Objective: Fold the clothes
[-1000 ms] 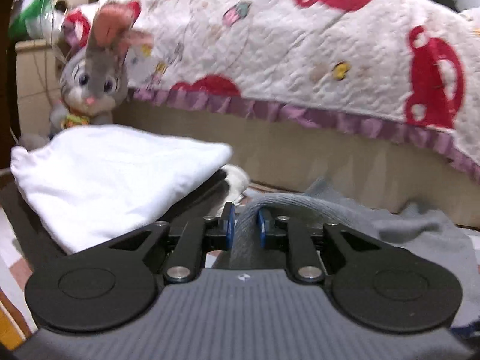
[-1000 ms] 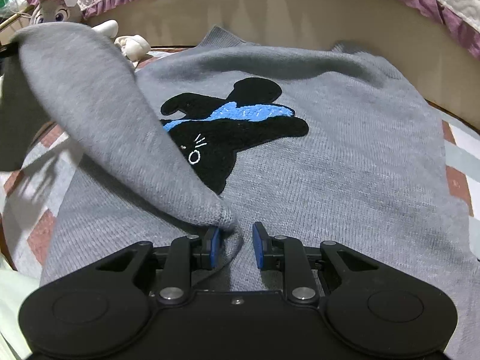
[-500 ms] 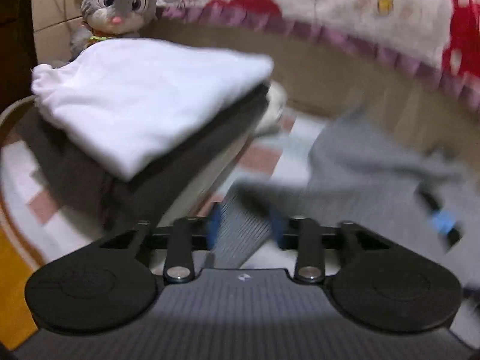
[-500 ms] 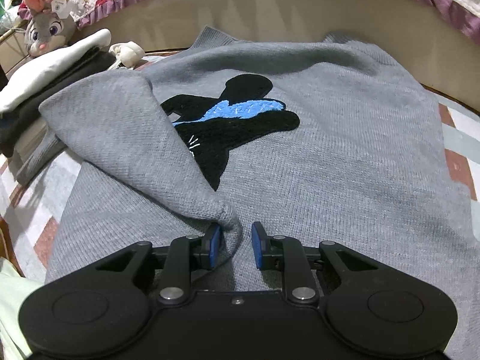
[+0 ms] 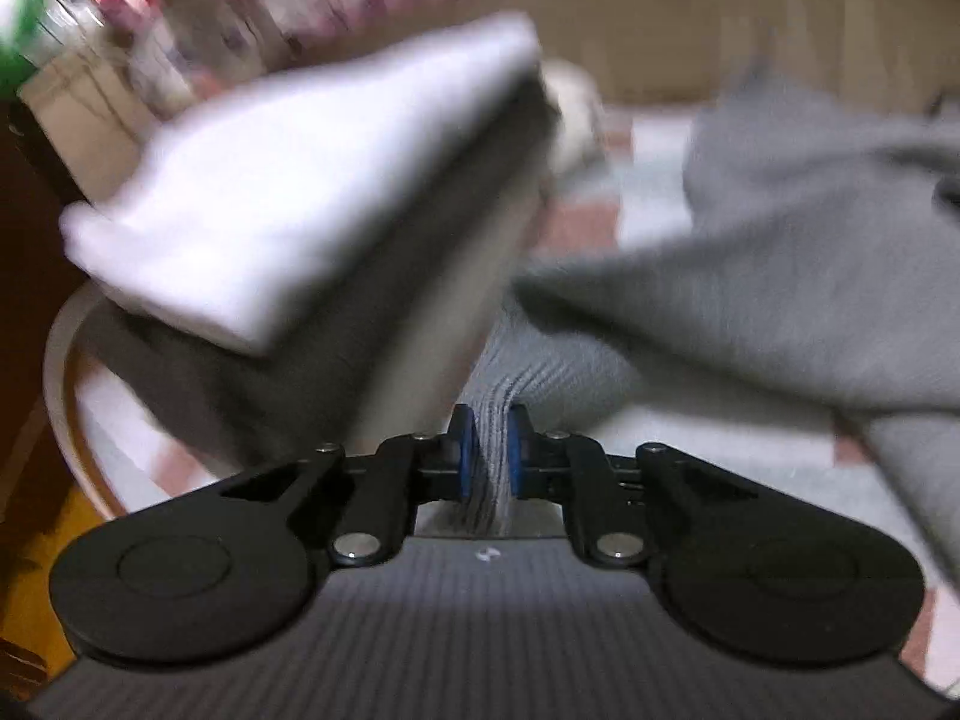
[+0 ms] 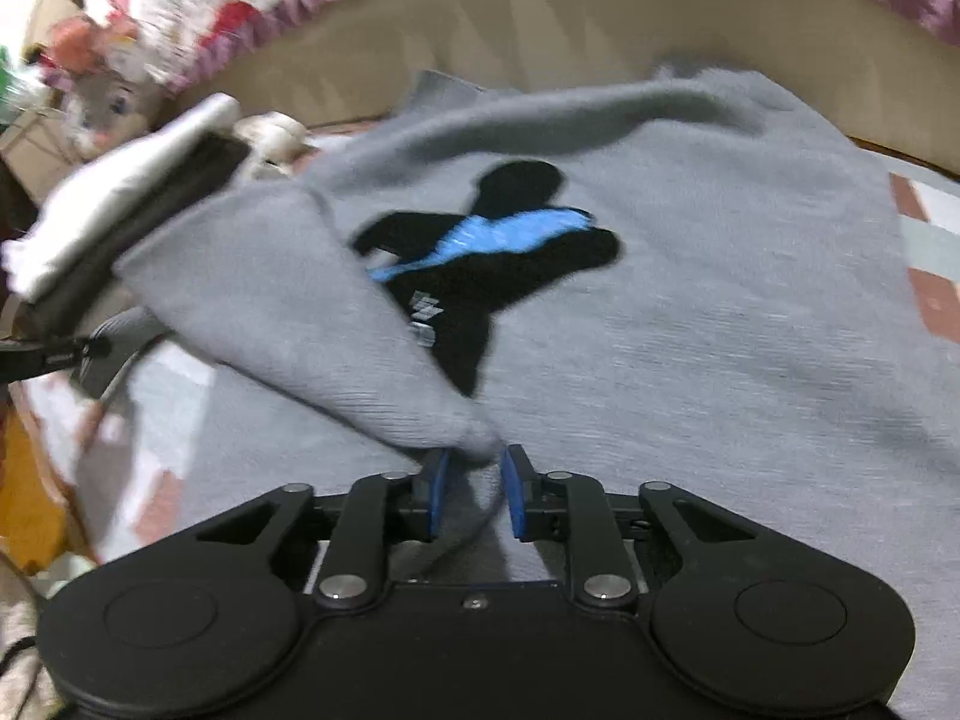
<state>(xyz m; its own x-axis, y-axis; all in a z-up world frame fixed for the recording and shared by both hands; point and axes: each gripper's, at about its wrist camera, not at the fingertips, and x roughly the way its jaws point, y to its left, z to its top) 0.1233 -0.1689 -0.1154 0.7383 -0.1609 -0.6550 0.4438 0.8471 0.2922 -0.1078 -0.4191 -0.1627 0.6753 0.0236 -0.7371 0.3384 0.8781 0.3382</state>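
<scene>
A grey sweater (image 6: 690, 330) with a black and blue figure (image 6: 498, 258) lies spread on a checked cover. One sleeve (image 6: 288, 288) is folded diagonally across its front. My left gripper (image 5: 487, 450) is closing its jaws, and the blue pads pinch the ribbed grey cuff (image 5: 498, 414) of the sweater (image 5: 750, 276). My right gripper (image 6: 474, 489) is shut on a fold of the sweater at its near edge, where the sleeve's end meets the body. Both views are blurred by motion.
A stack of folded clothes (image 5: 288, 198), white on top of dark grey, sits left of the sweater and shows again as the stack (image 6: 120, 180). A plush rabbit (image 6: 102, 102) and a patterned quilt (image 6: 198, 18) over a tan bed side (image 6: 540, 60) lie behind. The checked cover (image 5: 600, 228) shows between stack and sweater.
My left gripper opened wide, then closed again on the ribbed cuff while sinking and rolling. The lifted sleeve came down across the sweater's front. My right gripper kept its fold.
</scene>
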